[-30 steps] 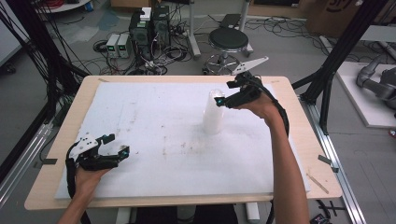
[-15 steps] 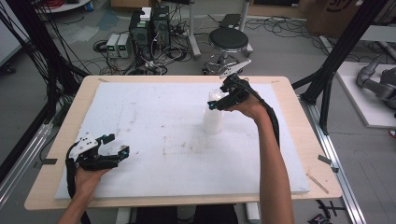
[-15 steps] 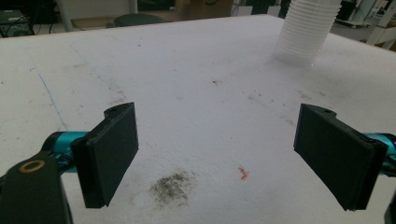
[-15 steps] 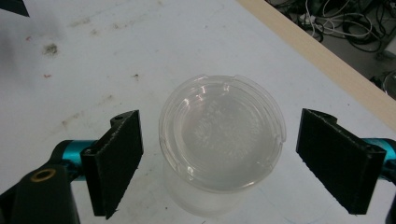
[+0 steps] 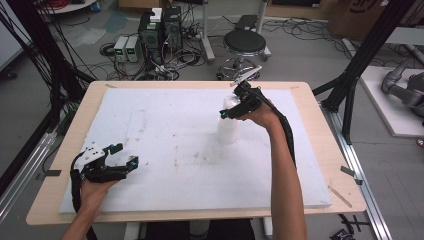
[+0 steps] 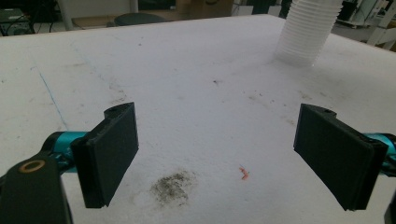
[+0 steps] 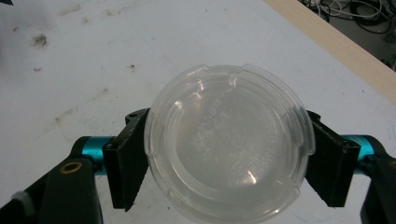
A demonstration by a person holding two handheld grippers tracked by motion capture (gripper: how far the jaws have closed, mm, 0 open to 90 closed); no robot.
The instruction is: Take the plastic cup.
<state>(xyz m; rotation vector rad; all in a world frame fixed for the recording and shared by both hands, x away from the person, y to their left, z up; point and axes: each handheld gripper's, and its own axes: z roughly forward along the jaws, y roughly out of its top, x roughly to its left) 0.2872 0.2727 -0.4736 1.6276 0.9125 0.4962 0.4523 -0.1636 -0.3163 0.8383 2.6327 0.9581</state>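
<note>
Resting near the table's front-left edge, the left gripper (image 5: pixel 120 160) holds its jaws parted over bare white foam board (image 5: pixel 170 130) with nothing between them, and wide clear room lies on every side. Farther back, right of centre, 1 tall stack of white ribbed plastic cups (image 5: pixel 228 125) stands upright on the board, well apart from that gripper and clear of the wooden table (image 5: pixel 320 150) rim. The right gripper (image 7: pixel 229 158), jaws just closing, sits at the stack's top; its 2 pads flank the clear round rim, probably touching, though contact is hard to confirm. 2 grippers, 1 stack.
</note>
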